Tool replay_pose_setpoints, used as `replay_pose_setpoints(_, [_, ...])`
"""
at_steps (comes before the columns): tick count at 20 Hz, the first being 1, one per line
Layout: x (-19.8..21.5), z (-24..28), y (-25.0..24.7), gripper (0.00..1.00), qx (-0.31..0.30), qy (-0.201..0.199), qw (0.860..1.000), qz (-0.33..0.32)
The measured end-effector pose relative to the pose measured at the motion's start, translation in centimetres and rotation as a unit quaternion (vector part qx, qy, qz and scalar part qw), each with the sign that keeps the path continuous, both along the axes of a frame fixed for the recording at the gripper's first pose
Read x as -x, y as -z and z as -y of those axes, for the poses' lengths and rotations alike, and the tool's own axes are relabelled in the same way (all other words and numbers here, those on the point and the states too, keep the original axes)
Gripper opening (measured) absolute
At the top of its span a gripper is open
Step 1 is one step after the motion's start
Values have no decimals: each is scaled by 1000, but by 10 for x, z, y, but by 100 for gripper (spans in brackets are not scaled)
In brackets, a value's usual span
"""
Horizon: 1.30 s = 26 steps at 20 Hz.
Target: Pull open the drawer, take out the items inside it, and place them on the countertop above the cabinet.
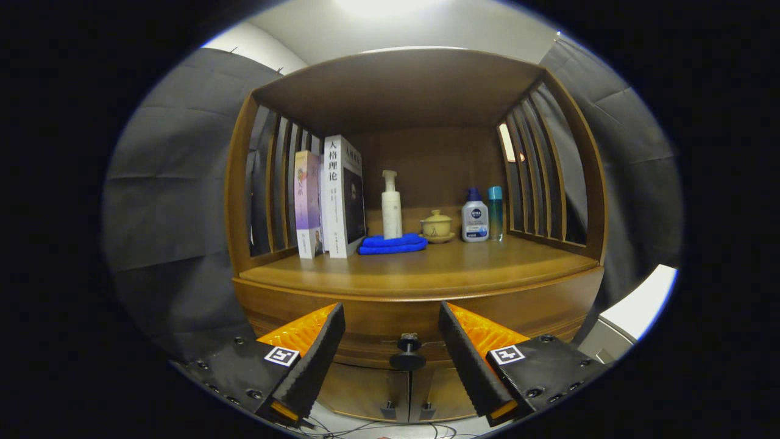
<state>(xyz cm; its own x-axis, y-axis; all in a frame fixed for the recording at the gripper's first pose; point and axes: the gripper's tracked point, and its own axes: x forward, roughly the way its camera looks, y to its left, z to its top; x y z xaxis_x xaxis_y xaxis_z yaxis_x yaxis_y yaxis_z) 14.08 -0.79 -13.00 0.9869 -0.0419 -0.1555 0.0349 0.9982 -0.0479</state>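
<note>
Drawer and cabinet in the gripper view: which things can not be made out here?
- Drawer contents: hidden behind its closed front.
- Gap between the open tongs and the drawer knob: depth unclear; the fingers flank it.
- Lower cabinet doors: partly covered by the fingers.
- Books: the rear ones are hidden behind the front ones.

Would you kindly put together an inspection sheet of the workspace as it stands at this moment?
Surface: wooden countertop above the cabinet, bare along its front.
Job's things: wooden drawer closed; its dark round knob lies between the fingers, untouched.
Clutter: two upright books, white pump bottle behind a folded blue cloth, yellow lidded teacup, white bottle with blue cap, slim teal bottle, all at the back.
Grippers: gripper open, fingers either side of the knob.
Cables: thin dark wires on the floor below.
Surroundings: slatted wooden side panels, grey cloth wall, two small lower cabinet doors.
</note>
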Motion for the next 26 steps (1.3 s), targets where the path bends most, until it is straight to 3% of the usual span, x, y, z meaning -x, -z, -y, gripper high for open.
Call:
replay_pose_setpoints(3, [-9, 11, 25, 98, -2, 7, 1000, -22])
replay_pose_setpoints(14, [-11, 19, 75, 69, -2, 14, 997, -78])
replay_pose_setpoints(19, [-16, 23, 74, 33, 7, 12, 997, -76])
replay_pose_setpoints(26, [10, 22, 74, 33, -3, 19, 997, -76])
